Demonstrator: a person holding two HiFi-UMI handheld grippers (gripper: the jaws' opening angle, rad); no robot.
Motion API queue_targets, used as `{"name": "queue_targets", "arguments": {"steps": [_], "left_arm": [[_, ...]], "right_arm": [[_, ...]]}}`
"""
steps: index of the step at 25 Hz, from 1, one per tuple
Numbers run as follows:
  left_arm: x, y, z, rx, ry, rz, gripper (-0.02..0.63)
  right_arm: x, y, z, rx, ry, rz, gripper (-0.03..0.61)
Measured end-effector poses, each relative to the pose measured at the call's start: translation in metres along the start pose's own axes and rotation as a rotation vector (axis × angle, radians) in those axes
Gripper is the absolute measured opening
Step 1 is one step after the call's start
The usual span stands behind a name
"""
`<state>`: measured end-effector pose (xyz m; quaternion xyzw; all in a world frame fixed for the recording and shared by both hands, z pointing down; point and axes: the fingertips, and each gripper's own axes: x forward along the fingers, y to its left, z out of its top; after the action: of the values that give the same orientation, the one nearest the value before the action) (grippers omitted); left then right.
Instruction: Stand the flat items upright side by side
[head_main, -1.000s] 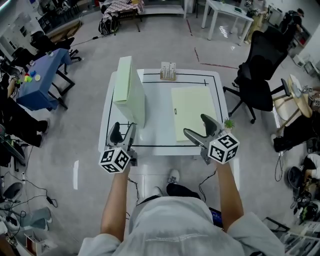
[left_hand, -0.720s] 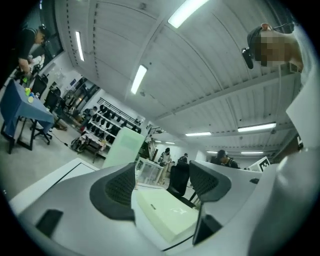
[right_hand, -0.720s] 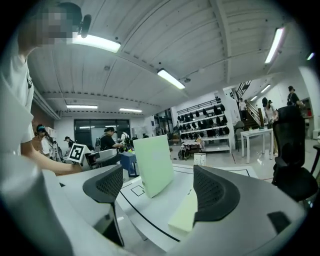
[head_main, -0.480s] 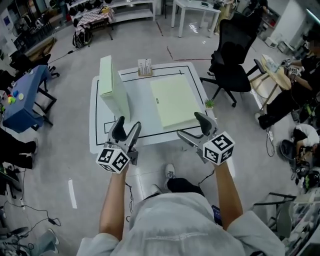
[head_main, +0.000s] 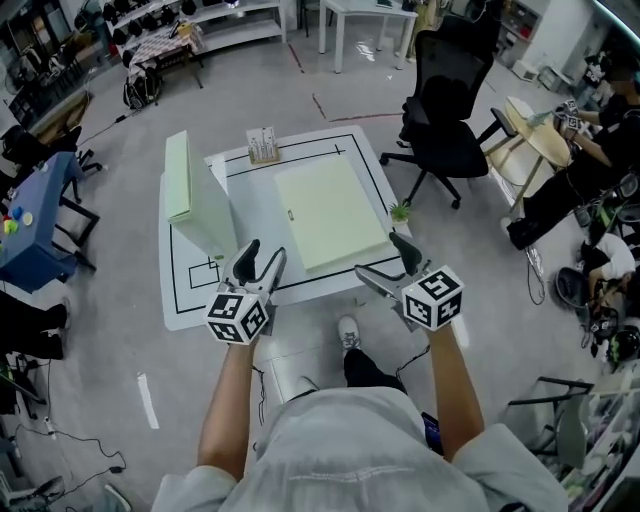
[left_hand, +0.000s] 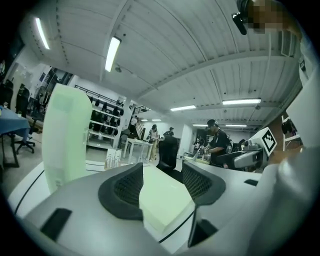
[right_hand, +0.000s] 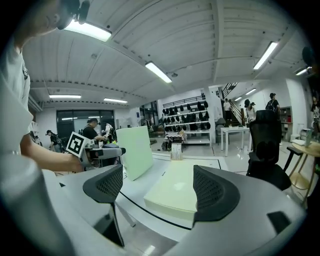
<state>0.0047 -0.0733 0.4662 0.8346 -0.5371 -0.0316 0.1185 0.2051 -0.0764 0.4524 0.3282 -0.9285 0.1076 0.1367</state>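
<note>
right hand-held gripper (head_main: 379, 257) farther back, flat box (head_main: 325, 212) just ahead

the person (head_main: 345, 420) wears a loose, creased, pale grey shirt (head_main: 330, 462) with wide short sleeves (head_main: 505, 476).

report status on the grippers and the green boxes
Left gripper closing, empty; right gripper open, empty; both over table's near edge. Upright box at left, flat box mid-table, not yet stood. Nothing in the way.

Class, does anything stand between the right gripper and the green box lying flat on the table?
Nothing visible does. The right gripper, fingers apart and empty, faces the flat green box across the table's near edge.
</note>
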Motion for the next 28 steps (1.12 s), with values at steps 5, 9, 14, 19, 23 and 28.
{"name": "queue_targets", "arguments": {"steps": [5, 9, 14, 19, 23, 28], "left_arm": [[0.05, 0.014, -0.019, -0.052, 0.076, 0.03, 0.29], [0.086, 0.024, -0.031, -0.096, 0.135, 0.028, 0.307], [0.118, 0.037, -0.051, -0.163, 0.213, 0.027, 0.325], [0.145, 0.05, -0.077, -0.242, 0.291, 0.064, 0.328], [0.157, 0.063, -0.097, -0.296, 0.351, 0.113, 0.328], [0.168, 0.073, -0.121, -0.327, 0.456, 0.144, 0.328]], "right_arm": [[0.035, -0.049, -0.007, 0.048, 0.051, 0.043, 0.459], [0.067, -0.086, -0.011, 0.116, 0.095, 0.097, 0.459], [0.109, -0.124, -0.013, 0.223, 0.125, 0.164, 0.459], [0.145, -0.159, -0.025, 0.297, 0.178, 0.194, 0.459], [0.175, -0.179, -0.04, 0.377, 0.219, 0.194, 0.459], [0.206, -0.2, -0.056, 0.421, 0.271, 0.163, 0.46]]}}
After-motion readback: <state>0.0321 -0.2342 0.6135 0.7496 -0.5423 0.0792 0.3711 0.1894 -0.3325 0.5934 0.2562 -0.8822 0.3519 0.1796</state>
